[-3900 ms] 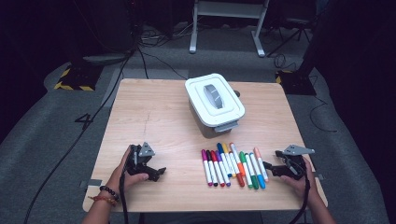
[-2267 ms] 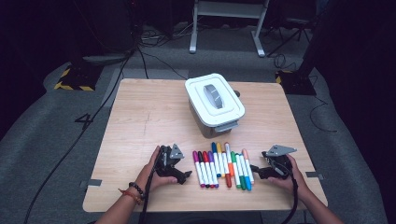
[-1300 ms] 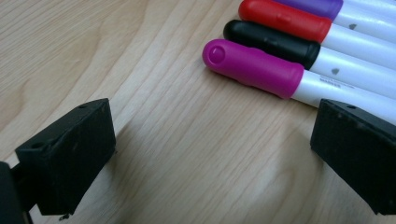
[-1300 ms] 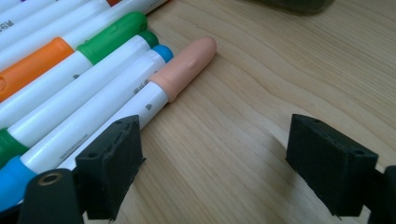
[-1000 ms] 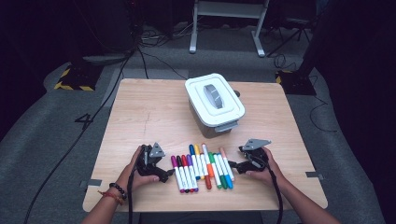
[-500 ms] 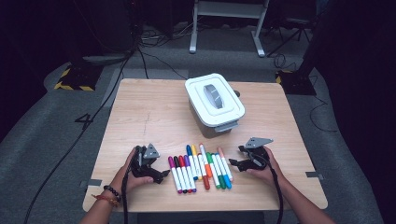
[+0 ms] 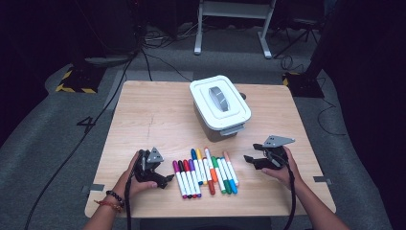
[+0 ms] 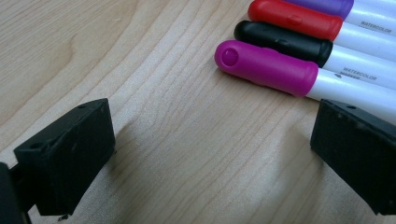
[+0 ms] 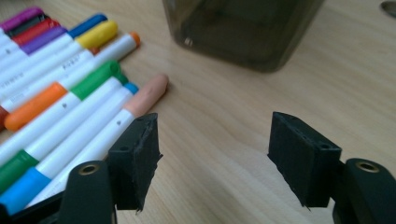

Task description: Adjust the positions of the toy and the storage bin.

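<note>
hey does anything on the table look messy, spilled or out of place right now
Nothing stands out. The markers lie side by side in one tidy row on the table, all capped, ends only slightly staggered. The lidded bin sits upright behind them, lid on. Left gripper and right gripper flank the row, jaws empty.

High view: set above the near edge, aimed forward and down; the whole surface [image 7: 158, 110] is taken in from afar.
Left gripper view: held low, close to the marker caps [image 8: 266, 67].
Right gripper view: low, aimed past the markers [image 9: 70, 88] towards the bin [image 9: 243, 28].
Shared: the marker row [image 7: 205, 171].
</note>
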{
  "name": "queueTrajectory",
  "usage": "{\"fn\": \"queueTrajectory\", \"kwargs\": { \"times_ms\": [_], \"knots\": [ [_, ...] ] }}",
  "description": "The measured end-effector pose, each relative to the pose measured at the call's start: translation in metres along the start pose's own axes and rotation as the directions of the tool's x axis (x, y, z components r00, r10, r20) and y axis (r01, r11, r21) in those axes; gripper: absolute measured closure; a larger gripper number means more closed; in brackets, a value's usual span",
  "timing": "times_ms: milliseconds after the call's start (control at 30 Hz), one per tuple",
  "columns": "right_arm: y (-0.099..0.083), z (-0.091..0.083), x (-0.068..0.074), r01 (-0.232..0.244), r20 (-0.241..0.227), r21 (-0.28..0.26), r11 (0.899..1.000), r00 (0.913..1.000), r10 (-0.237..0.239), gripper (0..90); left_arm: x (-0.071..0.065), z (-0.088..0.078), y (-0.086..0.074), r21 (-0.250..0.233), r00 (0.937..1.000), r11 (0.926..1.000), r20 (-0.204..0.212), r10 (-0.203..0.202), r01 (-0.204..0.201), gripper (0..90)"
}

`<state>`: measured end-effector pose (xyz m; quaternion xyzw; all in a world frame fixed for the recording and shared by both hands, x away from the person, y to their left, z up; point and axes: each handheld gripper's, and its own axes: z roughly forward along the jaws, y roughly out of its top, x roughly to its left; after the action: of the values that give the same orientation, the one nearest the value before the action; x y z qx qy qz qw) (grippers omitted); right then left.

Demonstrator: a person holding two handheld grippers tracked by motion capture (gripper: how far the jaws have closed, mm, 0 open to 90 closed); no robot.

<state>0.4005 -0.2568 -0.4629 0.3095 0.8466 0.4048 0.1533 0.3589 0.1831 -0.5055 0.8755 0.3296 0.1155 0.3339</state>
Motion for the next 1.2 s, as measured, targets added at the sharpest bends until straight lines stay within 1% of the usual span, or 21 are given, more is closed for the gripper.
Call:
{"fn": "queueTrajectory", "kwargs": {
  "times_ms": [33,200,233,267,300,400,433,467,500,533,567,600,633,733,800,867,933,967,1000,1067,1200],
  "knots": [
    [0.007,-0.011,-0.004,-0.014,-0.009,-0.025,1.0,0.9999,0.013,34.9,0.0,0.0,0.0,0.0,1.0,1.0,0.0,0.0,0.0,0.1],
    [0.02,-0.025,-0.009,-0.013,0.007,-0.053,0.999,0.9999,0.013,34.5,0.0,0.0,0.0,0.0,1.0,1.0,0.0,0.0,0.0,0.1],
    [0.028,-0.031,-0.011,-0.013,0.011,-0.071,0.997,0.9998,0.013,34.0,0.0,0.0,0.0,0.001,1.0,1.0,-0.001,-0.001,0.001,0.1],
    [0.028,-0.031,-0.011,-0.013,0.011,-0.071,0.997,0.9998,0.013,34.0,0.0,0.0,0.0,0.001,1.0,1.0,-0.001,-0.001,0.001,0.1],
    [0.037,-0.034,-0.012,-0.009,0.028,-0.075,0.997,0.9996,0.011,33.5,0.0,0.0,0.0,0.0,1.0,1.0,-0.001,-0.006,0.006,0.1],
    [0.045,-0.036,-0.013,-0.001,0.033,-0.079,0.997,0.9994,0.003,33.5,0.0,0.0,0.0,-0.001,1.0,1.0,-0.002,-0.006,0.006,0.1],
    [0.056,-0.037,-0.014,0.012,0.048,-0.081,0.997,0.9988,-0.008,34.2,0.0,0.0,0.0,0.0,1.0,1.0,-0.001,-0.005,0.005,0.1],
    [0.062,-0.037,-0.014,0.014,0.047,-0.077,0.997,0.9988,-0.01,34.2,0.0,0.0,0.0,0.0,1.0,1.0,-0.001,-0.005,0.005,0.1],
    [0.062,-0.037,-0.014,0.014,0.047,-0.077,0.997,0.9988,-0.01,34.2,0.0,0.0,0.0,0.0,1.0,1.0,-0.002,-0.006,0.006,0.1],
    [0.068,-0.037,-0.014,0.019,0.047,-0.079,0.997,0.9988,-0.015,34.3,0.0,0.0,0.0,-0.001,1.0,1.0,-0.002,-0.006,0.006,0.1],
    [0.082,-0.037,-0.014,0.029,0.06,-0.071,0.997,0.9979,-0.025,34.4,0.0,0.0,0.0,-0.001,1.0,1.0,-0.001,-0.006,0.006,0.1],
    [0.082,-0.037,-0.014,0.029,0.06,-0.071,0.997,0.9979,-0.025,34.4,0.0,0.0,0.0,-0.001,1.0,1.0,-0.001,-0.006,0.006,0.1],
    [0.097,-0.036,-0.012,0.033,0.048,-0.084,0.996,0.9984,-0.029,34.5,0.0,0.0,0.0,-0.001,1.0,1.0,-0.002,-0.006,0.006,0.1],
    [0.116,-0.03,-0.009,0.061,0.06,-0.077,0.995,0.9966,-0.056,34.5,0.0,0.0,0.0,-0.001,1.0,1.0,-0.001,-0.006,0.006,0.1],
    [0.128,-0.023,-0.009,0.053,0.039,-0.078,0.996,0.998,-0.05,34.5,0.0,0.0,0.0,-0.001,1.0,1.0,-0.001,-0.006,0.006,0.1],
    [0.139,-0.013,-0.009,0.06,0.047,-0.071,0.996,0.9973,-0.057,34.6,0.0,0.0,0.0,-0.001,1.0,1.0,-0.001,-0.006,0.006,0.1],
    [0.144,-0.008,-0.009,0.073,0.062,-0.063,0.995,0.9957,-0.069,34.7,0.0,0.0,0.0,-0.001,1.0,1.0,-0.001,-0.006,0.006,0.1],
    [0.153,0.004,-0.011,0.056,0.052,-0.049,0.997,0.9973,-0.053,34.7,0.0,0.0,0.0,-0.001,1.0,1.0,-0.001,-0.006,0.006,0.1],
    [0.153,0.004,-0.011,0.056,0.052,-0.049,0.997,0.9973,-0.053,34.7,0.0,0.0,0.0,-0.001,1.0,1.0,0.0,-0.006,0.006,0.1],
    [0.163,0.018,-0.013,0.051,0.052,-0.042,0.998,0.9974,-0.049,34.9,0.0,0.0,0.0,0.0,1.0,1.0,0.0,-0.005,0.005,0.1],
    [0.173,0.034,-0.014,0.044,0.044,-0.037,0.998,0.9981,-0.042,34.9,0.0,0.0,0.0,0.0,1.0,1.0,-0.001,-0.003,0.003,0.1]
  ]
}}
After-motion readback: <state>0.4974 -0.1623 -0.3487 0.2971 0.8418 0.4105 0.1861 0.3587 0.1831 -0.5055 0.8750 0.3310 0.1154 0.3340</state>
